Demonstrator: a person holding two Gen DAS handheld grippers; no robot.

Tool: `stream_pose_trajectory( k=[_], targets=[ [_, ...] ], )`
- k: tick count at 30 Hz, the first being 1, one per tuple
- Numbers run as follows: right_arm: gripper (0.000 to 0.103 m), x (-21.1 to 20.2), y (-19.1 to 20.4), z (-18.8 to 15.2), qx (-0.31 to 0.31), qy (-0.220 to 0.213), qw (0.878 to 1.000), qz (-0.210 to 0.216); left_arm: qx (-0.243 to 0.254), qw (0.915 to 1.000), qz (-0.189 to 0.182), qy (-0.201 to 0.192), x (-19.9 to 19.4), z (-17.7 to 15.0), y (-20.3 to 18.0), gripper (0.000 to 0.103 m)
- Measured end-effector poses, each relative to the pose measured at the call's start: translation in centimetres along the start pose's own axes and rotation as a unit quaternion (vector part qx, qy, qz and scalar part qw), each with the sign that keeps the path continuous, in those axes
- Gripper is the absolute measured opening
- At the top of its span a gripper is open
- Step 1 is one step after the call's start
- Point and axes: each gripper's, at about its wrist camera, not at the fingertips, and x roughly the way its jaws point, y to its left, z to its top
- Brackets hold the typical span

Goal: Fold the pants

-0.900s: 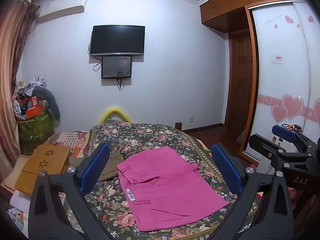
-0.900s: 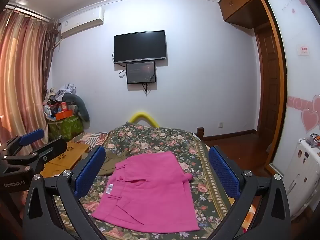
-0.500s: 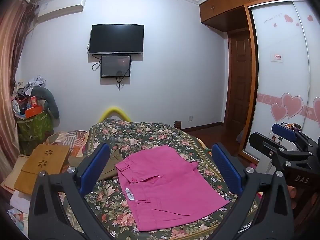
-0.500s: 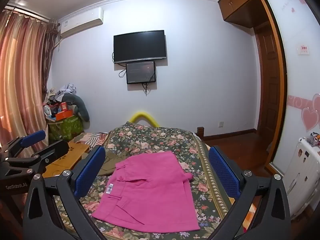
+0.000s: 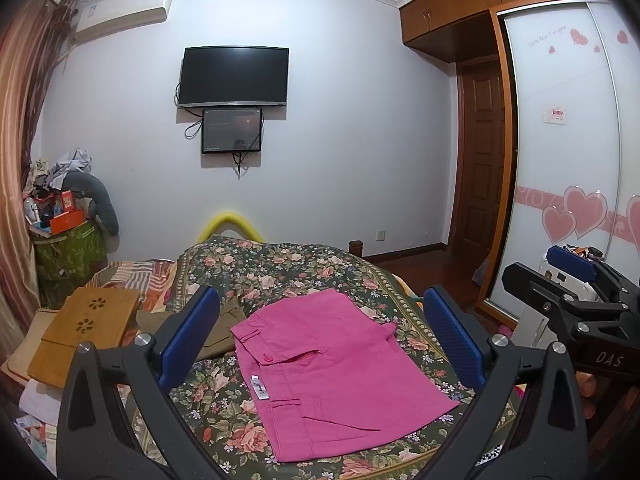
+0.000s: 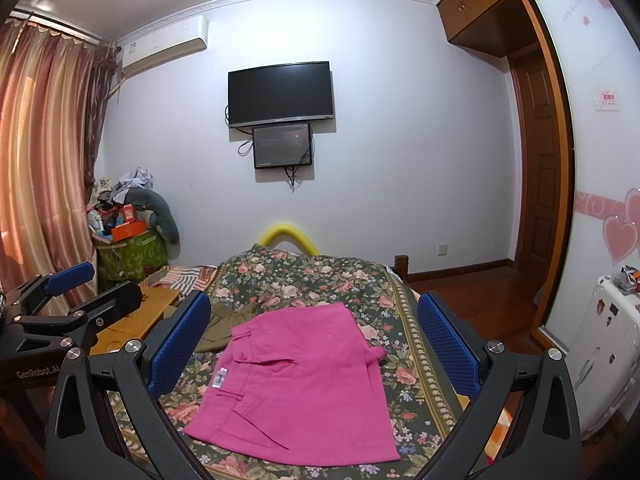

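Pink pants (image 5: 336,372) flat on floral bedspread (image 5: 280,268), left gripper (image 5: 320,340) wide apart above

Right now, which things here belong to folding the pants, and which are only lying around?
For the job: pink pants, floral bedspread under them, left gripper and right gripper, both open.

Lying about: olive garment, wooden lap tray, green basket.
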Motion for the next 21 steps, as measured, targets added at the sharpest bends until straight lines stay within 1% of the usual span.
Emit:
stream_pose_trajectory(
  k=[21],
  targets=[
    [0.103,-0.05,0.00,0.07,0.000,-0.001,1.000,0.000,-0.004,1.0000,-0.005,0.000,-0.03,0.03,-0.07,0.103]
  ],
)
